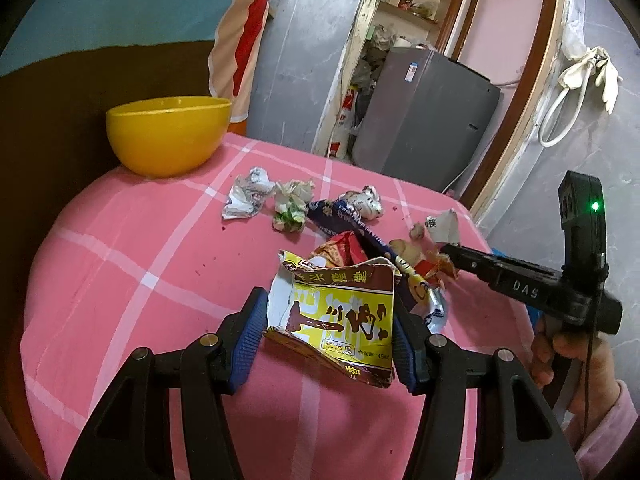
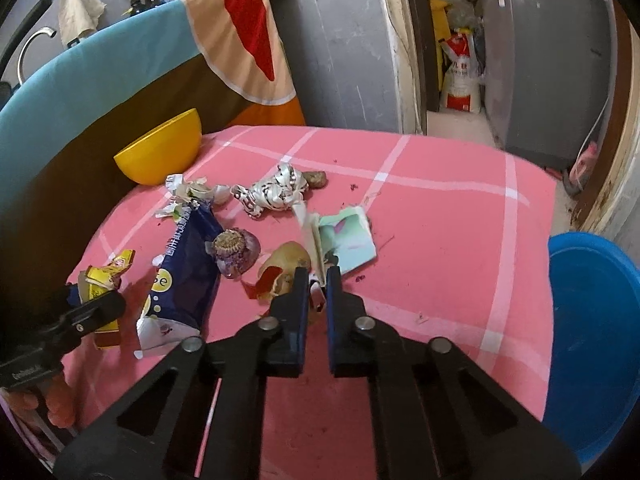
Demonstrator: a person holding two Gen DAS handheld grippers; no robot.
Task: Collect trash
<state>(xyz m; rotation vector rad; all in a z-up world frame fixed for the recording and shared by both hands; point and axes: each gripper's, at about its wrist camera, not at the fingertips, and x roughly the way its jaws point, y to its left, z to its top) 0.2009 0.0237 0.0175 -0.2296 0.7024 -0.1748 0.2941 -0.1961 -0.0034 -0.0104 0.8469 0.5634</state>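
Tabletop (image 2: 440, 216) under pink checked cloth holds scattered trash beside a yellow bowl (image 1: 168, 136); a blue bin (image 2: 596, 336) stands alongside. Left tongs (image 1: 328, 328) pinch a yellow wrapper (image 1: 336, 316); right tongs (image 2: 318, 280) pinch a card (image 2: 348, 236).

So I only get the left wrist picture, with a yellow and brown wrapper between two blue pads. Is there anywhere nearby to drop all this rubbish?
Observer: Yes. The right wrist view shows a blue tub beside the pink checked table, just off its right edge.
Operator: And what has the other gripper got hold of?
Observer: The right gripper is shut on the white edge of a pale green card.
Operator: Anything I miss behind the dark blue packet?
Observer: A cut purple onion piece lies right against the dark blue packet.
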